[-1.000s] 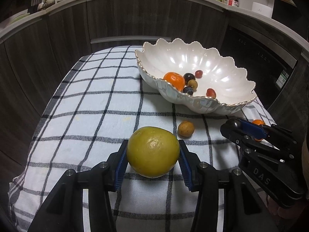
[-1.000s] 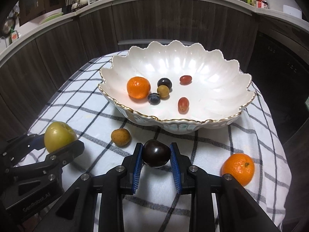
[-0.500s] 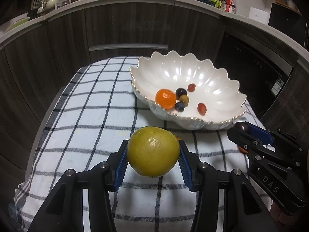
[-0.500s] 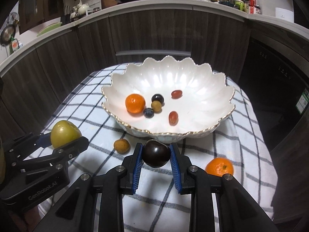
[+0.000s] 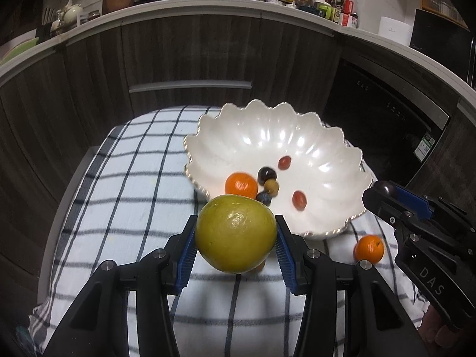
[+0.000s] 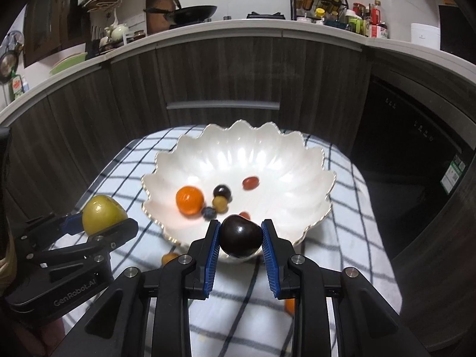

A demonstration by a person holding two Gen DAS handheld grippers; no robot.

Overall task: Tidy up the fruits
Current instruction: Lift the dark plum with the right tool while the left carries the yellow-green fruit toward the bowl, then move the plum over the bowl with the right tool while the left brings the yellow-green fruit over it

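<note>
1. Where the left wrist view looks along its own fingers, the left gripper (image 5: pixel 235 242) has them spread wide, blue pads pressed on both sides of a large yellow-green fruit (image 5: pixel 235 233), which is clear of the checked cloth (image 5: pixel 125 196).
2. Just beyond the fingertips in that view sits the white scalloped bowl (image 5: pixel 315 145); its near rim is partly hidden by the held fruit. Inside lie a mandarin (image 5: pixel 241 184), a dark round fruit (image 5: pixel 266 174), a tan one (image 5: pixel 272 186), a bluish one (image 5: pixel 264 197) and two small red fruits (image 5: pixel 298 200).
3. To the right of the fingers, a second mandarin (image 5: pixel 369 247) rests on the cloth, near the bowl's base; the right gripper (image 5: pixel 416 217) stands beside it, seen from the side.
4. From the right wrist view, the right gripper (image 6: pixel 240 242) has its fingers narrowly parted, pinching a dark plum (image 6: pixel 240 236) between the blue pads, clear of the cloth (image 6: pixel 241 312).
5. Ahead of those fingertips the bowl (image 6: pixel 297 160) fills the middle; the plum covers part of its near rim.
6. Left of the fingers the left gripper (image 6: pixel 98 226) appears with the yellow-green fruit (image 6: pixel 102 218); a small brownish fruit (image 6: pixel 169 258) lies on the cloth near the left finger, largely hidden.
</note>
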